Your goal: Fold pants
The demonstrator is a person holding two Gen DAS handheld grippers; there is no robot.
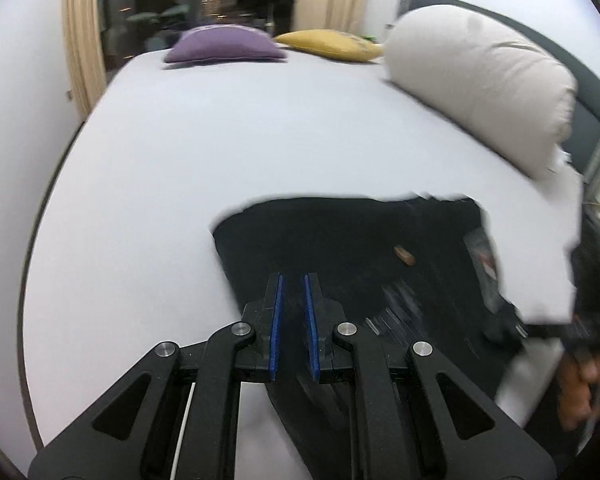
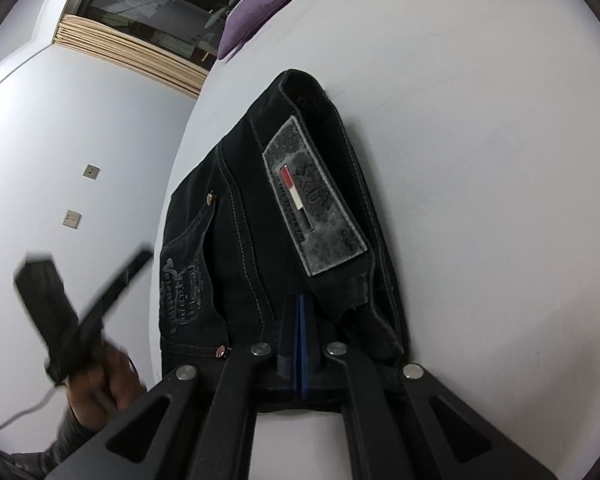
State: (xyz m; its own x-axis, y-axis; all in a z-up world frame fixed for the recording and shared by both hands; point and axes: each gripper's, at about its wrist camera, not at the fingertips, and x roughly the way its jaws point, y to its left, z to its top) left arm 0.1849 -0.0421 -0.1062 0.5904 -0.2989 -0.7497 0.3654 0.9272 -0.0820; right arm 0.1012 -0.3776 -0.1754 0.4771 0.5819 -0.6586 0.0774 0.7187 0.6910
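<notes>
1. The black jeans (image 2: 284, 216) lie on the white bed sheet (image 1: 220, 140), waistband side up in the right wrist view, with the grey brand patch (image 2: 314, 196) and an embroidered back pocket (image 2: 184, 280) showing.
2. The right gripper (image 2: 299, 336) has its blue pads pressed together at the waistband edge; it appears to pinch the denim, though the cloth between the pads is hard to see.
3. The left gripper (image 1: 293, 312) hangs over the dark fabric with a narrow gap between its jaws and nothing in it.
4. Judgement: the fold is at the grasp stage. The left tool should take the matching edge, catching every layer.
5. Lift both edges evenly, keep the cloth taut, and lay it down flat so that no crease forms.
6. A purple cushion (image 1: 225, 45) and a beige bolster (image 1: 480, 80) lie well apart from the jeans.
</notes>
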